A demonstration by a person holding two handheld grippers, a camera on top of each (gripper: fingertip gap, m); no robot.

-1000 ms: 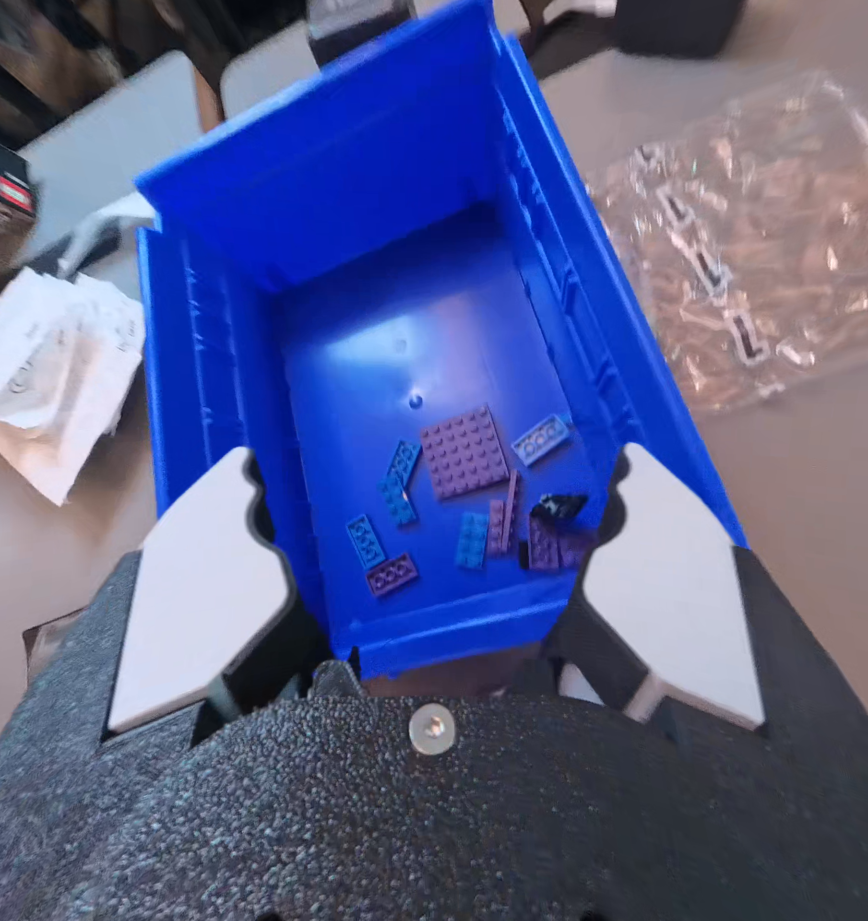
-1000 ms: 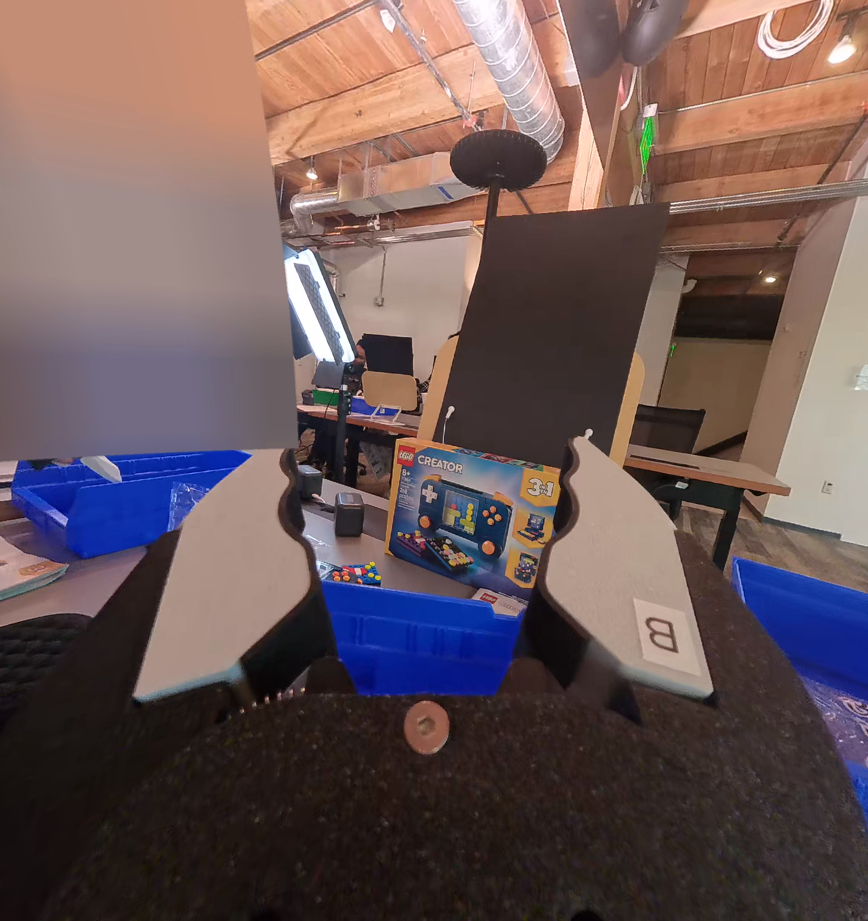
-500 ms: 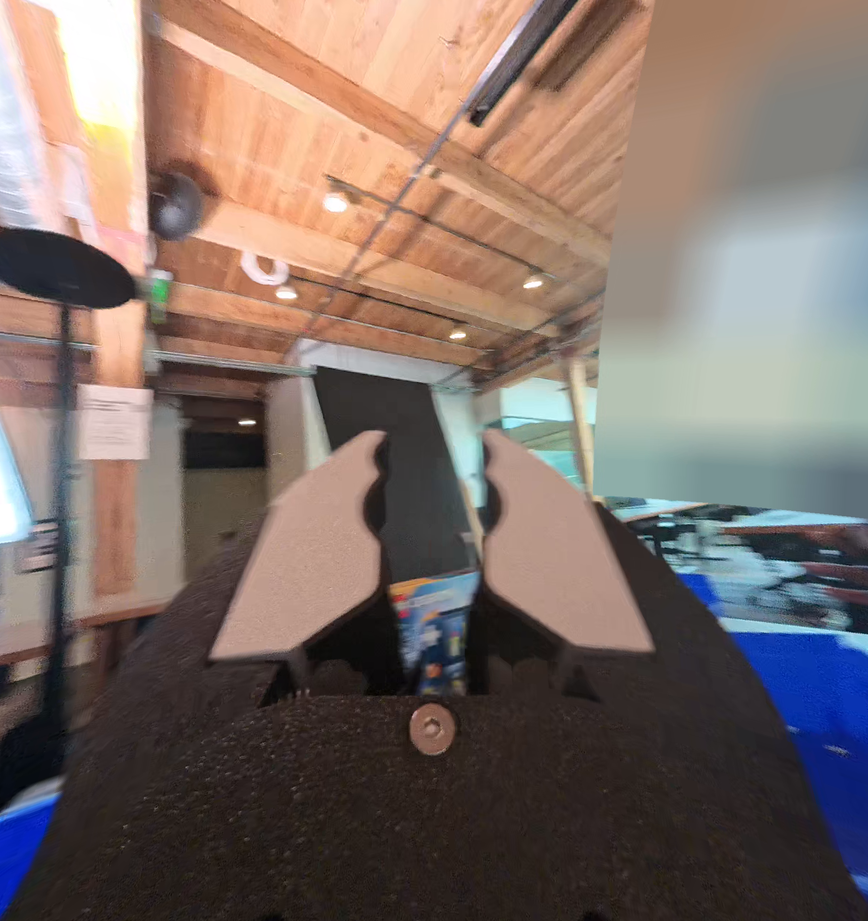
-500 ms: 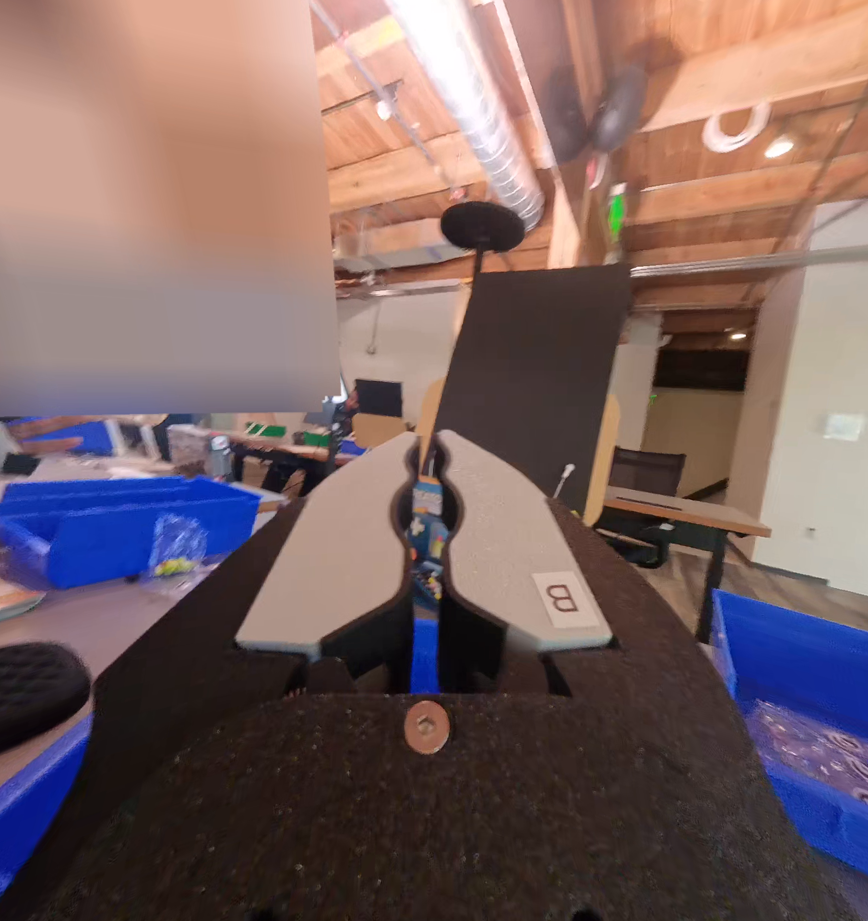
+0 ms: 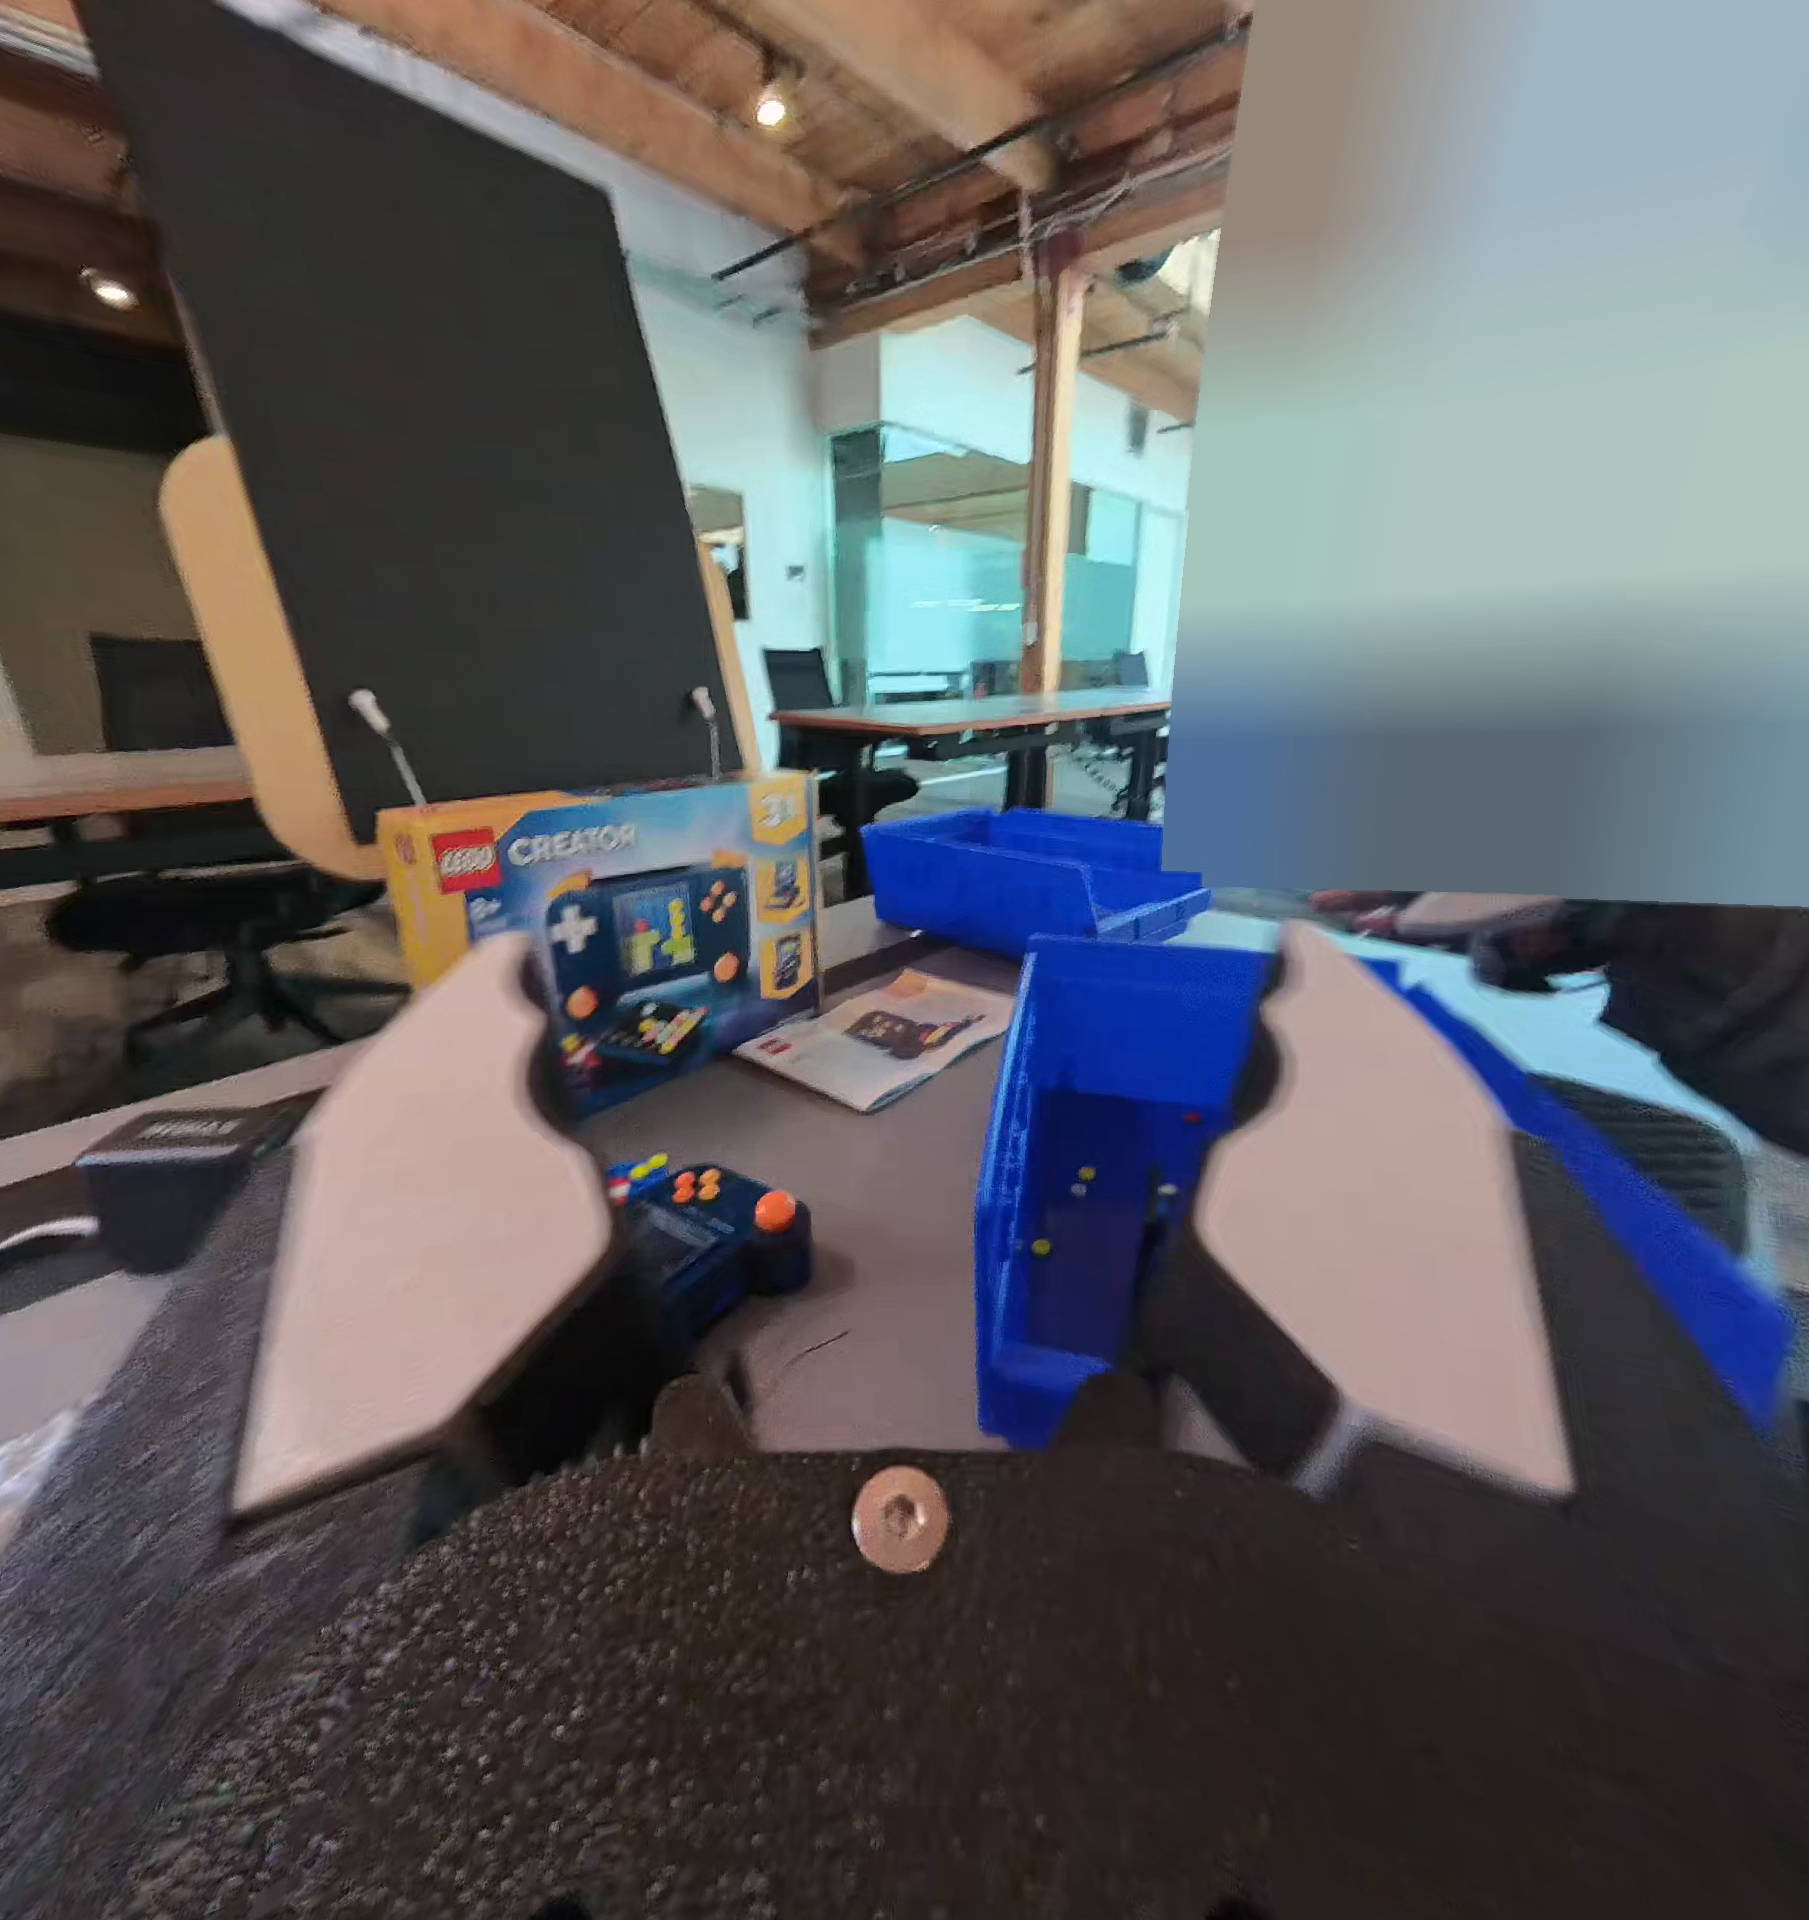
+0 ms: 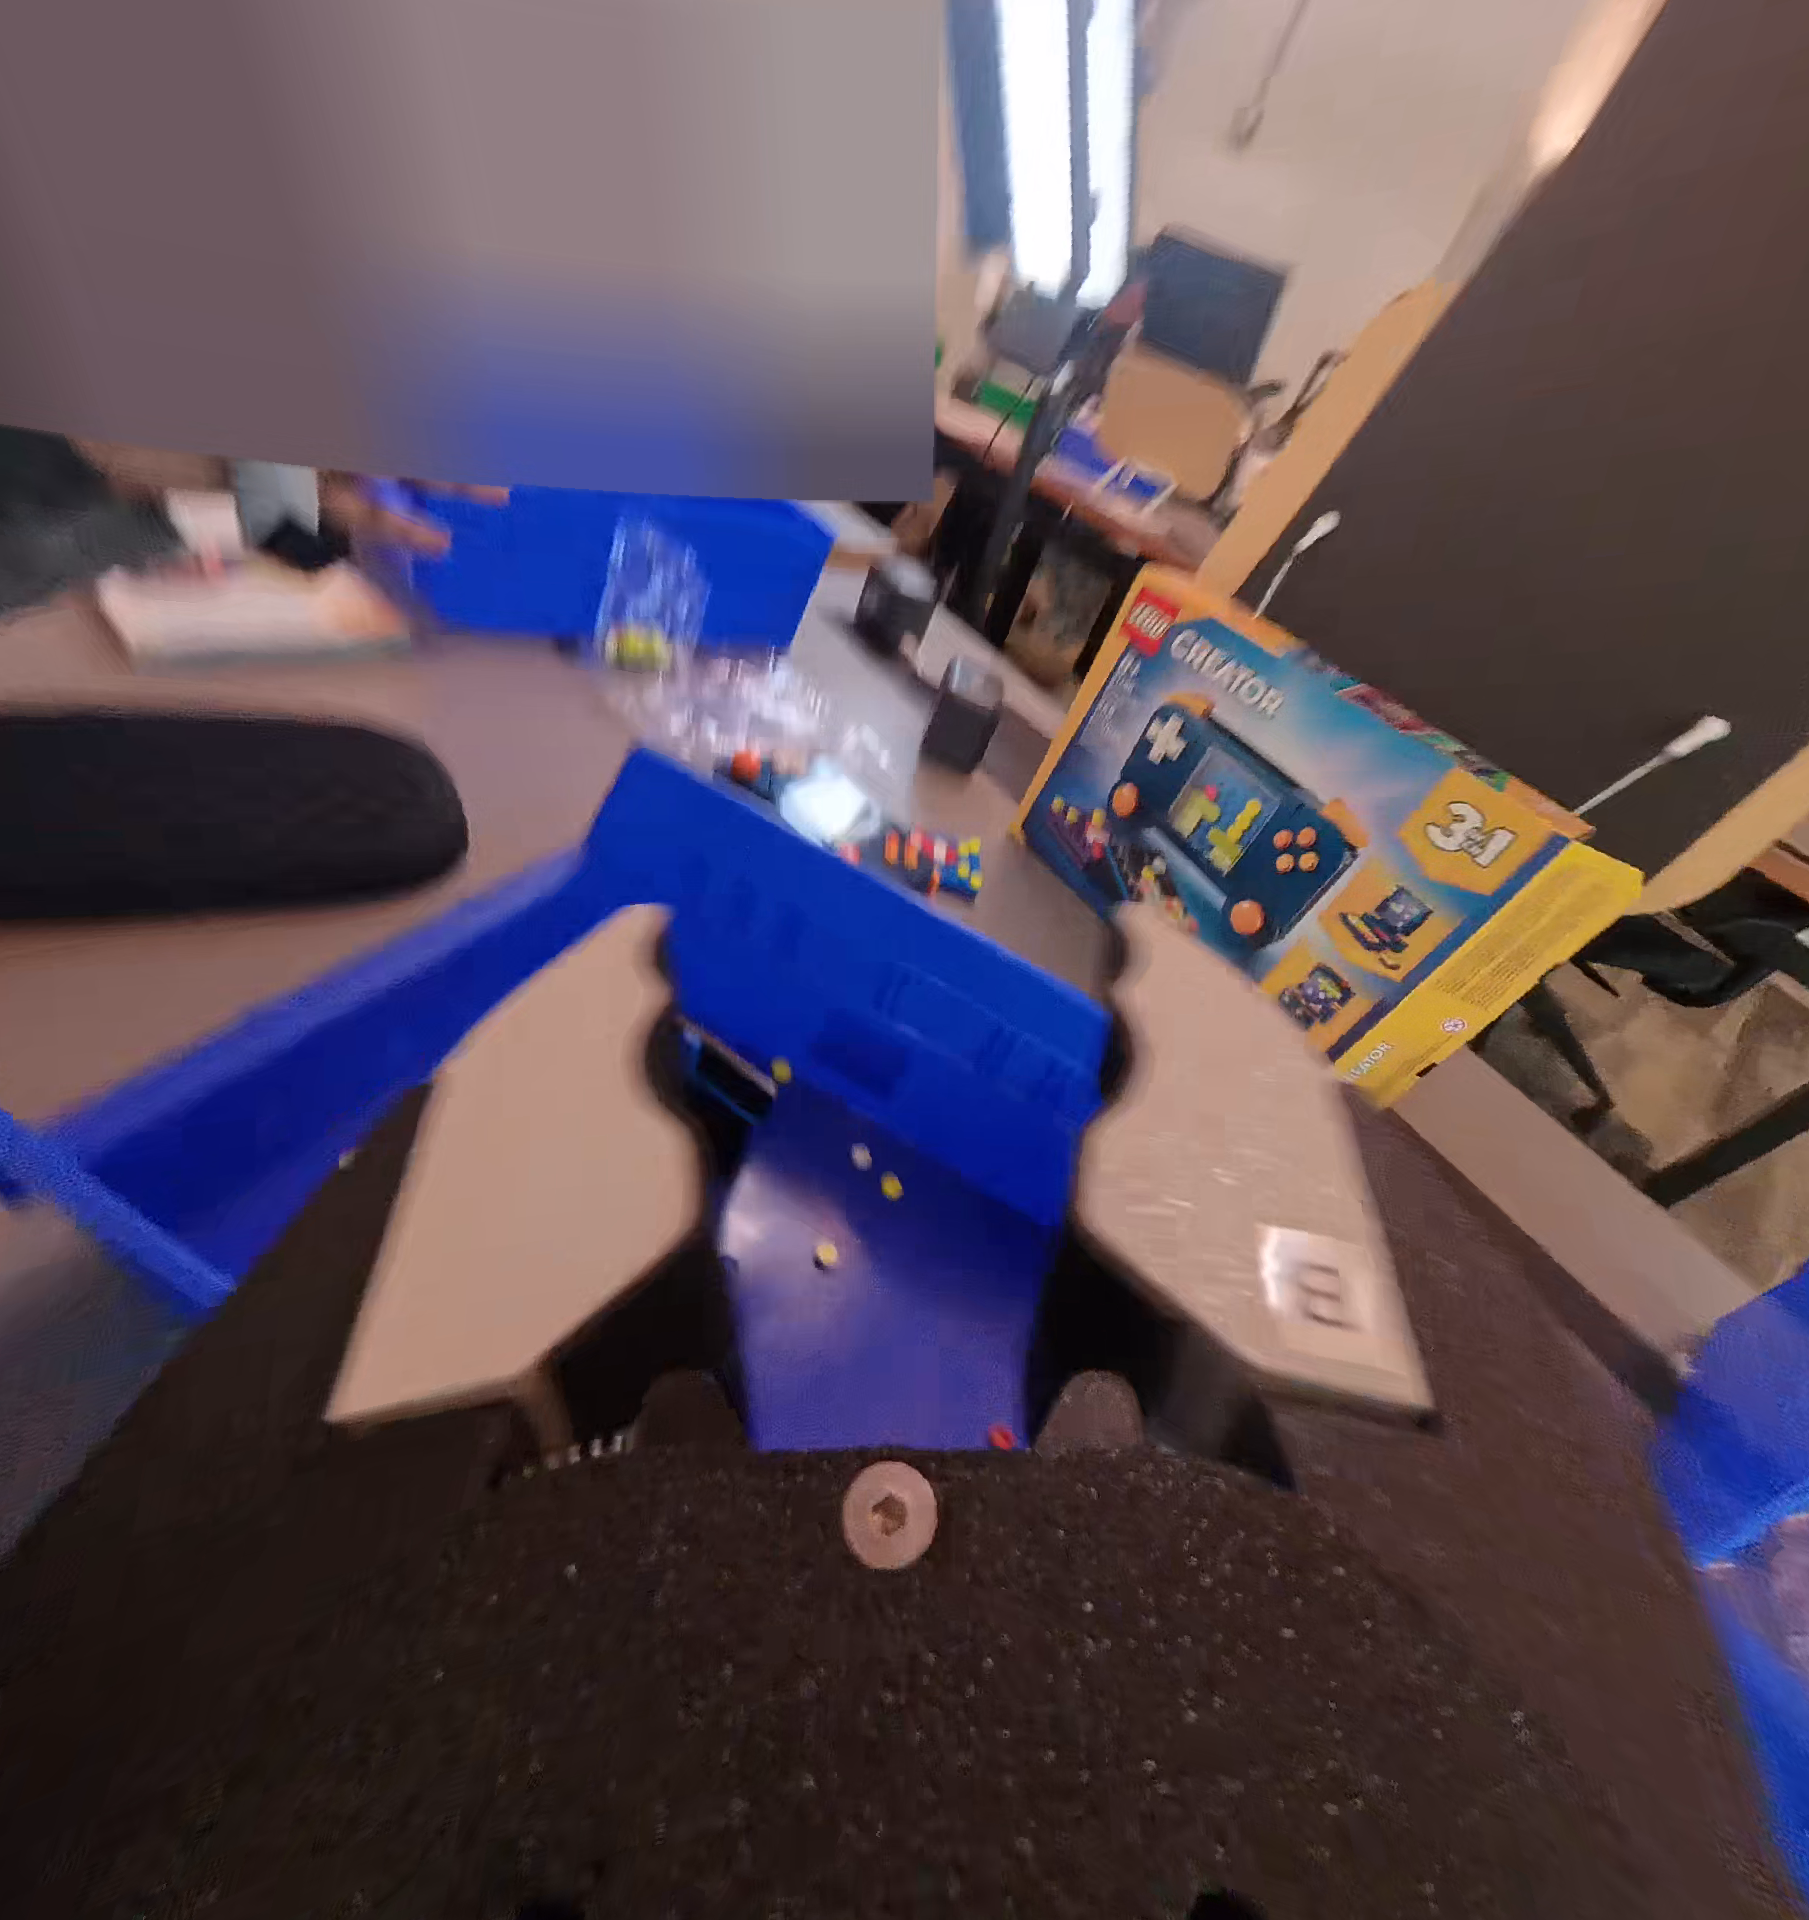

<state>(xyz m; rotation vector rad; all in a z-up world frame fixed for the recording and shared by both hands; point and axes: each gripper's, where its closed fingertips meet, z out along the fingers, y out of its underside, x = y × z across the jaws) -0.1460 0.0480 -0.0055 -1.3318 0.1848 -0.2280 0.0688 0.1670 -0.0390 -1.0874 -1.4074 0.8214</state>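
My left gripper (image 5: pixel 900 945) is open and empty, held low over the grey table (image 5: pixel 879 1226). A small dark blue brick-built console with orange buttons (image 5: pixel 713 1236) sits by its left finger. A blue bin (image 5: pixel 1087 1195) with a few tiny yellow pieces stands by its right finger. My right gripper (image 6: pixel 889 920) is open and empty, tilted over a blue bin (image 6: pixel 879 997) whose floor holds a few small yellow pieces (image 6: pixel 858 1195). Both views are blurred by motion.
A colourful toy box (image 5: pixel 609 925) stands upright before a tall black board (image 5: pixel 412 468); it also shows in the right wrist view (image 6: pixel 1295 831). An open booklet (image 5: pixel 879 1039), more blue bins (image 5: pixel 1004 873) (image 6: pixel 1773 1403), loose bricks (image 6: pixel 921 852), a clear bag (image 6: pixel 692 665) and a black pad (image 6: pixel 183 810) lie around.
The left view swung from a bin of purple and blue plates up to the ceiling and down to the table. Both grippers narrowed half a second ago and are open again.
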